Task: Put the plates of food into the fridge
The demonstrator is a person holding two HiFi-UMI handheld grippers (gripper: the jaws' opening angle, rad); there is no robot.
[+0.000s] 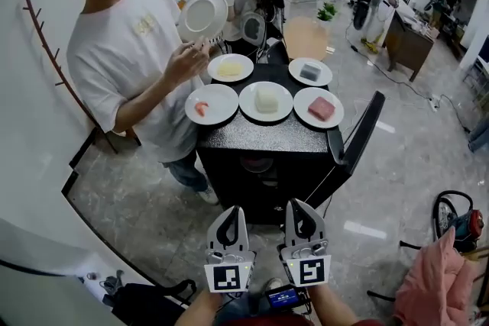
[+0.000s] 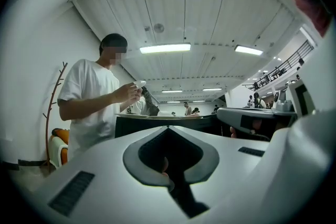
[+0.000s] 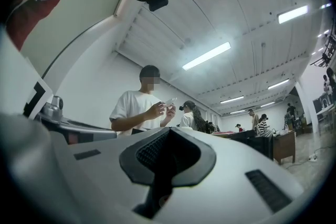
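Note:
Five white plates of food sit on top of a low black fridge (image 1: 260, 135): yellow food (image 1: 229, 68), grey food (image 1: 310, 72), an orange piece (image 1: 212, 104), a white block (image 1: 266, 101) and red meat (image 1: 318, 108). The fridge door (image 1: 357, 140) hangs open at the right. My left gripper (image 1: 229, 213) and right gripper (image 1: 300, 204) are side by side in front of the fridge, below its top, both shut and empty. In the left gripper view the jaws (image 2: 169, 127) meet with nothing between them. The right gripper (image 3: 169, 128) looks the same in its own view.
A person in a white T-shirt (image 1: 126, 50) stands at the fridge's left and holds an empty white plate (image 1: 203, 15). A black bag (image 1: 149, 301) lies on the floor at lower left. Pink cloth (image 1: 443, 279) and a red tool (image 1: 466, 224) are at lower right. More people stand behind.

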